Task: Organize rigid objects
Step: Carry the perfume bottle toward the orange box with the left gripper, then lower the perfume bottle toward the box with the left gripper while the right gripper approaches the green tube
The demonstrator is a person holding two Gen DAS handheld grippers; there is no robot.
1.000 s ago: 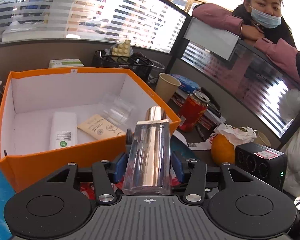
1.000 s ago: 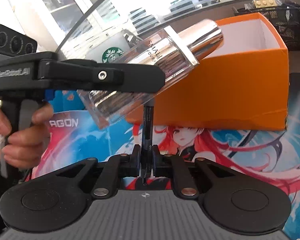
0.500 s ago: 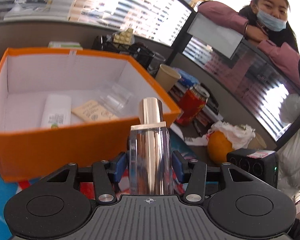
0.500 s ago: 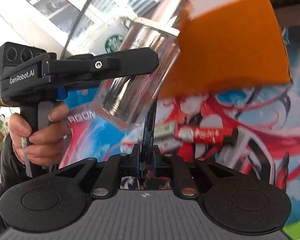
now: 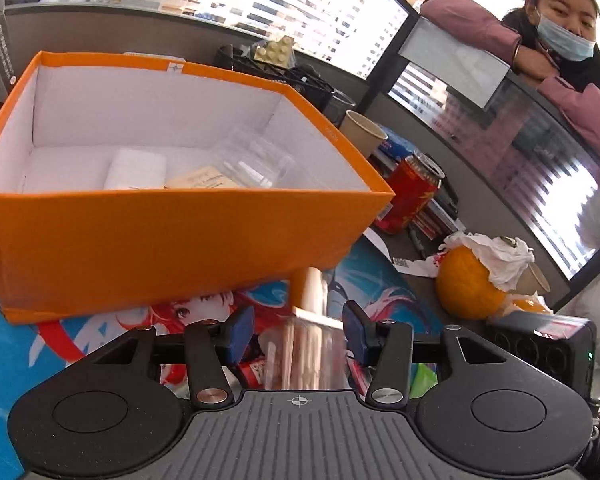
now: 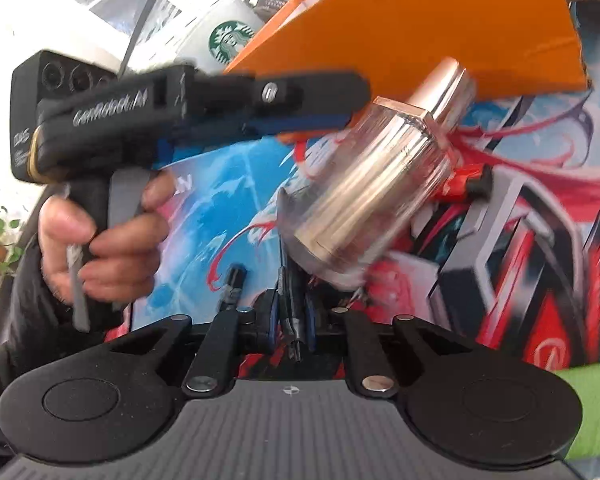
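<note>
The left gripper (image 5: 298, 336) has its blue-padded jaws on either side of a clear, chunky bottle with a shiny rose-gold cap (image 6: 384, 184). In the left wrist view the pads look a little off the blurred glass, so I cannot tell whether they are really pressing it. Seen from the right wrist camera, the bottle juts out past the left gripper's black finger, tilted with its cap pointing up toward the orange cardboard box (image 5: 172, 236). It hangs over the desk mat printed with a red-haired cartoon figure (image 5: 204, 308), outside the box and in front of its near wall.

Inside the white-lined box lie a white tube (image 5: 136, 168), a tan paper packet (image 5: 204, 179) and a clear plastic item (image 5: 260, 160).

The right gripper (image 6: 290, 322) is clenched on a slim dark pen (image 6: 290, 300) that stands up between its jaws.

A hand (image 6: 100, 236) grips the left tool's handle. Beside the box stand a red drinks can (image 5: 412, 196) and a paper cup (image 5: 362, 134), with an orange fruit (image 5: 464, 288) nearby.
</note>
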